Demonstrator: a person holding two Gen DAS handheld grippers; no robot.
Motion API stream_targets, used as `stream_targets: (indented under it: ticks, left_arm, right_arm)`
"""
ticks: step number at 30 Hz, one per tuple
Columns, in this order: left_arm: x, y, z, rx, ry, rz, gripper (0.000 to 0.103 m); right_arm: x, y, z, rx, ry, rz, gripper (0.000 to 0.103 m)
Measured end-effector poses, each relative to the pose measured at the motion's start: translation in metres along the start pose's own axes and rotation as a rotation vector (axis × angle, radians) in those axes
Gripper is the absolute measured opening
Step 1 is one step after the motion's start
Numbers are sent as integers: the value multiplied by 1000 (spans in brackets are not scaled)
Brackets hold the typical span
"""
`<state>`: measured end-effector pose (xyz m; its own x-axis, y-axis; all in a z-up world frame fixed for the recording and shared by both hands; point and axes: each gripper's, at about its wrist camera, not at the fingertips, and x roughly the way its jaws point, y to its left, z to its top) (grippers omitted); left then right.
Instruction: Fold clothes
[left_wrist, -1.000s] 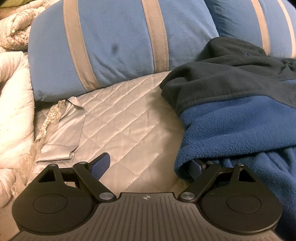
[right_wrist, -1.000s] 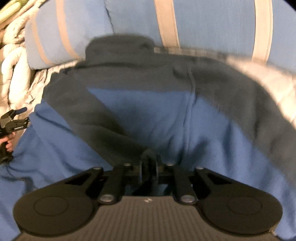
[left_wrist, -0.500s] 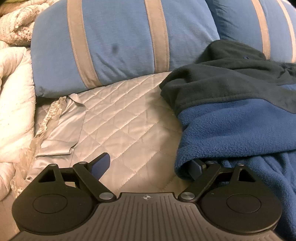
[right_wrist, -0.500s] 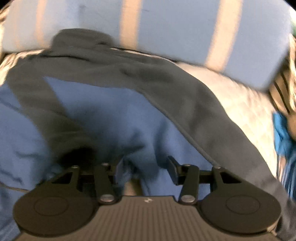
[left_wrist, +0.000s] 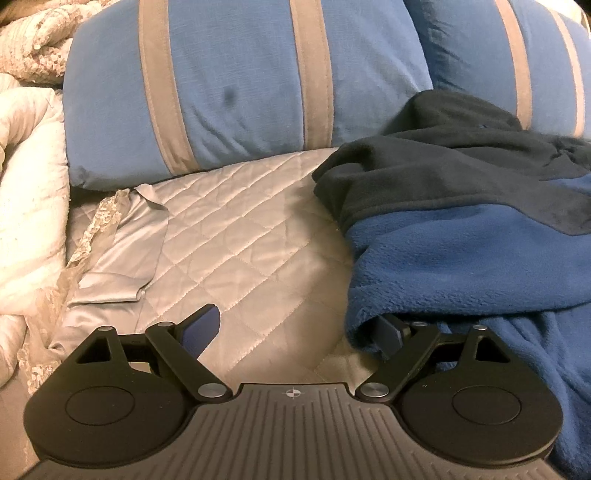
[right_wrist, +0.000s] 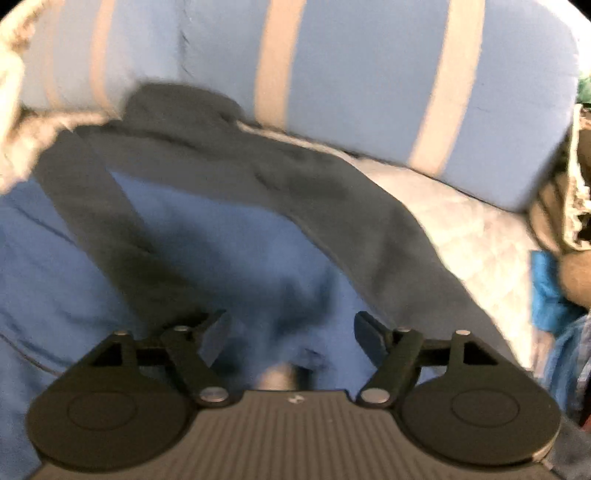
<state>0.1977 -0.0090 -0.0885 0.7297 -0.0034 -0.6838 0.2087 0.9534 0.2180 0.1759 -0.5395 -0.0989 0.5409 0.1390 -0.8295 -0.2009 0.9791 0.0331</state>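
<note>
The fleece jacket (left_wrist: 461, 258) lies on the bed (left_wrist: 236, 236), bright blue in the body with a dark navy yoke and collar, its collar end pushed up against the striped pillows at the far side. It looks thick, soft and floppy: light enough for 1 hand to lift, I judge, but it will sag and bunch wherever it is not supported, and the pile should grip the pads rather than slip. Nothing about it seems fragile.

For a hold, I would go for an edge, not the middle. The near left hem, where the blue layer curls over, looks like the best spot for the left gripper (left_wrist: 299, 328), and the navy shoulder seam or sleeve edge on the right suits the other.

The left gripper's jaws are spread wide over the quilted cover; the right-hand finger is tucked just under the curled fleece edge, but nothing is pinched. The right gripper (right_wrist: 291, 332) hangs over the blue body of the jacket, its jaws opening, with only loose fleece below them and no cloth caught between; that view is blurred.

Counting: 1 jacket, 2 grippers, 2 blue pillows (left_wrist: 236, 85) with beige stripes, 1 white bundled quilt (left_wrist: 26, 177) at the far left. Some other cloth sits at the right edge, too blurred to count.
</note>
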Motion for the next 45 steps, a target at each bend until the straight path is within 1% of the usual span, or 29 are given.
stream_targets:
  ticks: [1, 3, 6, 7, 8, 10, 12, 15, 18, 19, 20, 21, 22, 23, 24, 25, 26, 28, 30, 32, 34, 37, 39, 45]
  left_arm:
    - [-1, 0, 0, -2, -1, -1, 88]
    - [-5, 1, -2, -11, -2, -4, 88]
    - [-10, 3, -3, -9, -3, -12, 88]
    - [-11, 3, -3, -7, -4, -12, 88]
    - [-13, 4, -4, -6, -4, -12, 88]
    - [-17, 5, -5, -6, -6, -14, 88]
    - [-23, 7, -5, -10, -16, -19, 88]
    - [-30, 10, -5, -12, -32, -19, 88]
    - [-34, 13, -4, -14, -41, -10, 88]
    - [-35, 14, -3, -19, -44, -8, 88]
    - [-36, 15, -3, -26, -46, -8, 88]
    - [-37, 16, -2, -33, -49, -10, 88]
    - [-38, 17, -3, -38, -52, -12, 88]
    - [-39, 17, -3, -41, -54, -14, 88]
    - [-40, 17, -3, -42, -56, -15, 88]
    - [-40, 17, -4, -41, -56, -14, 88]
    - [-41, 17, -4, -39, -56, -14, 88]
    - [-41, 17, -5, -37, -55, -12, 88]
    - [-39, 16, -6, -37, -51, -11, 88]
    - [-39, 16, -5, -40, -47, -9, 88]
    - [-39, 14, -5, -40, -46, -8, 88]
    - [-40, 12, -6, -24, -46, -9, 88]
    - [-40, 11, -6, -9, -46, -8, 88]
    - [-36, 12, -7, -9, -29, -3, 88]
  right_arm:
    - [-3, 4, 3, 16, -7, 37, 83]
    - [-3, 12, 5, 64, 15, 115, 82]
    - [10, 18, 0, 155, 89, 221, 79]
    - [16, 20, -3, 182, 113, 244, 73]
    - [22, 23, -7, 198, 128, 255, 63]
    - [33, 28, -15, 235, 160, 281, 19]
    - [43, 30, -24, 276, 201, 313, 13]
    - [43, 38, -32, 252, 237, 308, 11]
    - [42, 41, -35, 254, 256, 300, 11]
    - [41, 42, -35, 254, 259, 292, 26]
    - [40, 43, -36, 245, 258, 280, 27]
    - [38, 47, -34, 216, 256, 275, 33]
    - [34, 51, -32, 168, 254, 267, 48]
    - [29, 53, -28, 131, 243, 252, 55]
    - [21, 52, -24, 112, 217, 243, 72]
    - [14, 51, -20, 94, 191, 234, 77]
    - [6, 48, -15, 93, 163, 235, 77]
    - [-7, 35, -5, 140, 99, 255, 77]
    - [-11, 21, 4, 184, 36, 245, 76]
    - [-8, 10, 10, 227, -8, 230, 75]
    - [3, 4, 12, 221, -27, 186, 74]
    - [23, 8, 6, 134, -5, 86, 72]
    - [31, 14, 0, 63, 14, 59, 72]
    - [32, 49, -24, -192, 23, 92, 71]
